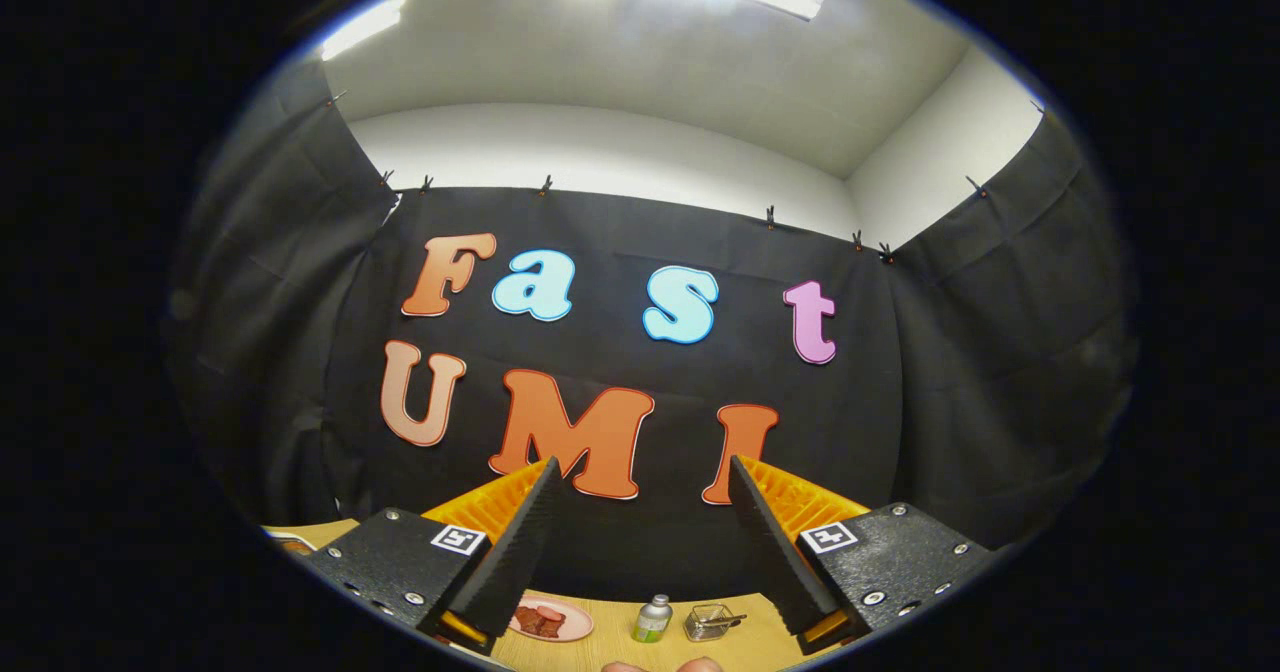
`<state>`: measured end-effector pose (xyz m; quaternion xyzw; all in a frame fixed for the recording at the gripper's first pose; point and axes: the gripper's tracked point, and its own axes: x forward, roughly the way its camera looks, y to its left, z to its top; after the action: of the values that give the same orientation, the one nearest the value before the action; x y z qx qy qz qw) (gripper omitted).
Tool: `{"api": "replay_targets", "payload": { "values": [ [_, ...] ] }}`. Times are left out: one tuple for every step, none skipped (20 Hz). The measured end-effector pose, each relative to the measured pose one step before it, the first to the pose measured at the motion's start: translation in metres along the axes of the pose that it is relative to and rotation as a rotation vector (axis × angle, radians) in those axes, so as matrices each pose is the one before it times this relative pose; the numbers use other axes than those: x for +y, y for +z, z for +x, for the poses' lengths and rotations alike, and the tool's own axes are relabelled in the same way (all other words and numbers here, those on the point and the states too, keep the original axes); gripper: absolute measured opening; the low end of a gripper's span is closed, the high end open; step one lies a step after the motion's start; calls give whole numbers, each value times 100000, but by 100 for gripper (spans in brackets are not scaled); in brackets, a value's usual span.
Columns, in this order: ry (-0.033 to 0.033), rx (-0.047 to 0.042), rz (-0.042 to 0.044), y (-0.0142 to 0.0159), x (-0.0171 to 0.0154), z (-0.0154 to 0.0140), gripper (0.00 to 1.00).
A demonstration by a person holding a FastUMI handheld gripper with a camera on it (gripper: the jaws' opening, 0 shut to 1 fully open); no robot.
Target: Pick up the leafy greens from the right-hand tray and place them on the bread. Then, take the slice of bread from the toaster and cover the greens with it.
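Note:
My gripper (642,472) is raised high and points at the booth's back wall, open, with nothing between its fingers. Far below, between the fingers, lies the wooden table (610,624). A pink plate (551,620) with reddish slices sits on it near the left finger (520,542).
A small green-and-silver bottle (652,619) stands mid-table. Beside it, toward the right finger (775,542), is a small clear container (709,622) with a utensil in it. A bit of a hand (660,666) shows at the table's near edge. Black cloth walls surround the table.

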<state>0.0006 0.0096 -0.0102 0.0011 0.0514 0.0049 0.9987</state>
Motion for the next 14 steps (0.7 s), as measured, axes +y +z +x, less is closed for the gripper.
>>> {"api": "replay_targets", "payload": {
  "values": [
    [-314, 745, -356, -181, -86, 112, 98],
    [215, 1397, -72, -511, 103, 61, 98],
    [-58, 1867, 157, -545, 13, 156, 98],
    [-133, 2302, -77, -730, -9, 138, 98],
    [22, 2634, -309, -926, -30, 149, 98],
    [296, 3539, -455, -1204, 146, 103, 98],
    [1280, 4109, 51, -1162, 326, 76, 98],
    [1445, 4402, 574, -1329, 418, 29, 98],
    [1456, 3560, 929, -1090, 224, 4, 98],
    [1256, 3185, 617, -1161, 314, 63, 98],
    [822, 3035, 141, -1212, 214, 175, 98],
    [630, 3302, -628, -1441, 198, 184, 99],
    [208, 3762, -1120, -1606, 103, 300, 98],
    [423, 4124, -1555, -1722, 179, 281, 98]
  ]
}}
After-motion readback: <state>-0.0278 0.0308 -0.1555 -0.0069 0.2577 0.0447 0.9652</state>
